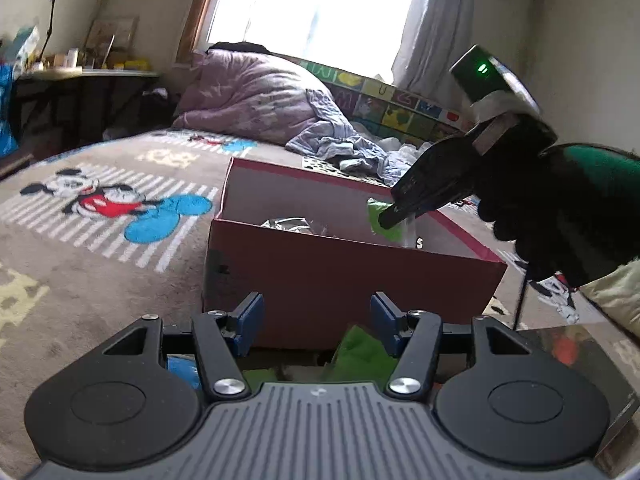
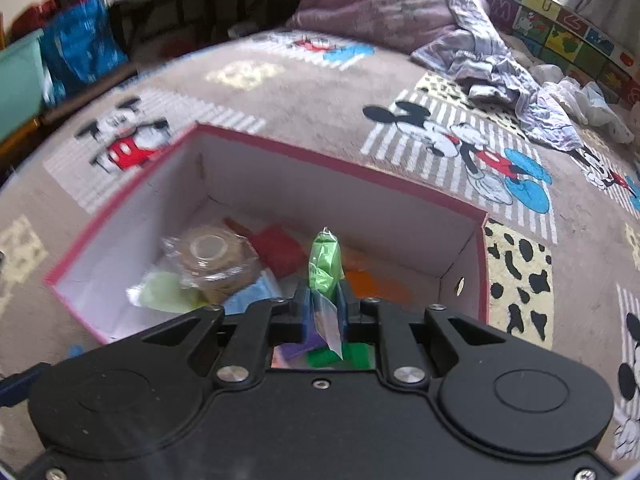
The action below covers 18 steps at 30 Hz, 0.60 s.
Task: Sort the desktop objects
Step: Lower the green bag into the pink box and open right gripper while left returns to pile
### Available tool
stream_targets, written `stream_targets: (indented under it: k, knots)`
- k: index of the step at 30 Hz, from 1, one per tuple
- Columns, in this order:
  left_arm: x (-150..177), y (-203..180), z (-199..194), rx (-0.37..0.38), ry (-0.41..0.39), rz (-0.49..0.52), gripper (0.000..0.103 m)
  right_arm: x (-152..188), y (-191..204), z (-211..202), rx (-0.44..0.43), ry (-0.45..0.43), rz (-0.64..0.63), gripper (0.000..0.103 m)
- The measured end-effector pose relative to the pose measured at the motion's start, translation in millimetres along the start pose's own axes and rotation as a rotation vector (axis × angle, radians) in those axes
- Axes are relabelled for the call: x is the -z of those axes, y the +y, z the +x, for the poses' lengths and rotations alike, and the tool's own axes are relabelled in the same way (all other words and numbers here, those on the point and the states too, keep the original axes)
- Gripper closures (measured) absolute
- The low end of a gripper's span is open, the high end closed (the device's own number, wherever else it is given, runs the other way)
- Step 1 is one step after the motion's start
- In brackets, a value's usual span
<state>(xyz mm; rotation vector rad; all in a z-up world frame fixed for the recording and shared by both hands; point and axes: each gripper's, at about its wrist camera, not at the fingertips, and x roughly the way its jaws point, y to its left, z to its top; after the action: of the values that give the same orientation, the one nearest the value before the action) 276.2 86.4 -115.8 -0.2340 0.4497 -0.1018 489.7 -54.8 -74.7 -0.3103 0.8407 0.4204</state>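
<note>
A red cardboard box point(image 2: 440, 196) with white inner walls stands on the carpet. My right gripper point(image 2: 324, 300) is shut on a small green packet in clear plastic point(image 2: 326, 264) and holds it over the box's inside. In the left wrist view that gripper's tip point(image 1: 390, 220) and the green packet point(image 1: 380, 216) show above the box's far right part. The box holds a roll of tape in wrap point(image 2: 212, 252), plus red point(image 2: 280, 252), orange point(image 2: 372, 284), pale green point(image 2: 164, 292) and light blue point(image 2: 252, 296) items. My left gripper point(image 1: 318, 320) is open, low in front of the red box point(image 1: 340, 280), with nothing between its pads.
Green pieces point(image 1: 360, 352) and a blue piece point(image 1: 182, 368) lie under the left gripper. A person's dark gloved hand point(image 1: 540, 208) holds the right gripper. A pink quilt point(image 1: 248, 92), crumpled clothes point(image 1: 344, 152) and a colourful mat wall point(image 1: 400, 104) lie beyond the box. A cluttered table point(image 1: 80, 72) stands at far left.
</note>
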Motion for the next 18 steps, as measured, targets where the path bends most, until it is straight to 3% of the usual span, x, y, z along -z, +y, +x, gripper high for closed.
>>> stream_targets:
  k: [10,18]
  knots:
    - [-9,-7,15,0.051,0.0,-0.041,0.045,-12,5,43,0.081,0.103,-0.088,0.09]
    - [-6,-5,22,0.052,0.021,-0.033,0.045,-15,12,60,0.065,0.16,-0.105,0.086]
